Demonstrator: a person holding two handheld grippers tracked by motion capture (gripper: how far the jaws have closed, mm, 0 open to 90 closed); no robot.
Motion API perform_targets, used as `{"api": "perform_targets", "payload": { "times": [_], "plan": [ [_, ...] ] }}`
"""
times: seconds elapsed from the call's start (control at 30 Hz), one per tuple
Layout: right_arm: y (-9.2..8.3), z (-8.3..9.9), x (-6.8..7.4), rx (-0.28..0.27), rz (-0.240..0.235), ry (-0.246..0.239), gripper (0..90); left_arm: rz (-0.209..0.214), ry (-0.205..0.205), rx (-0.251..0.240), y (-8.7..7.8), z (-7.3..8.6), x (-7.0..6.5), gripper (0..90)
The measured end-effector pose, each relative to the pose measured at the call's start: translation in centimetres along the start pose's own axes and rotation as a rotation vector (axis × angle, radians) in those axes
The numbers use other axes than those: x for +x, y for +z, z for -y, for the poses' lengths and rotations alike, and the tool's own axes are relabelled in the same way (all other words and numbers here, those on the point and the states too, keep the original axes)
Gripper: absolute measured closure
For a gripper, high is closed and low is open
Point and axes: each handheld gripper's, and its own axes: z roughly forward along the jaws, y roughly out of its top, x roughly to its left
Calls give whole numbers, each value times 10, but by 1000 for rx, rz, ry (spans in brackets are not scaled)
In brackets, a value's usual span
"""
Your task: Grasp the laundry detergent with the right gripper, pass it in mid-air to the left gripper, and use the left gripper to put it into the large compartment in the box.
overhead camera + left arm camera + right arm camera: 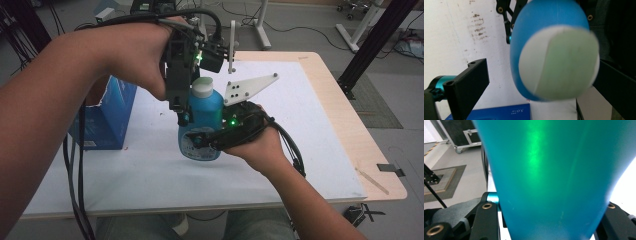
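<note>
High view, frame centre: the right gripper (200, 141), held level, clamps the blue plastic bottle (206, 112); the left gripper (182, 112) points down, jaws apart around its white cap (202, 87).

A bright blue plastic bottle (205, 125) with a white round cap (202, 87) carries a label of white and darker blue near its base. In the left gripper view, the cap (559, 62) looks pale green on one side, possibly a reflection. The black left gripper (181, 112) and black right gripper (200, 141) each show a small green light; the right one bears a white three-cornered plate (247, 87) dotted with dark holes. A blue cardboard box (107, 112) stands on the white table sheet (150, 175), which is edged in pale wood (350, 125).
</note>
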Motion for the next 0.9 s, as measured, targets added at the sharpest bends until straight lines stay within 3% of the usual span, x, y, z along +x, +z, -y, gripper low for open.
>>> {"api": "perform_targets", "payload": {
  "times": [0.3,0.57,0.9],
  "plan": [
    [7,-10,0,2,-27,-2,461,1,-1,11,1,-2,-1,18],
    [9,-11,-1,4,-21,-8,462,5,-13,33,4,-2,0,19],
    [9,-11,-1,2,-21,-4,461,12,-21,43,7,-3,2,106]
  ]
}}
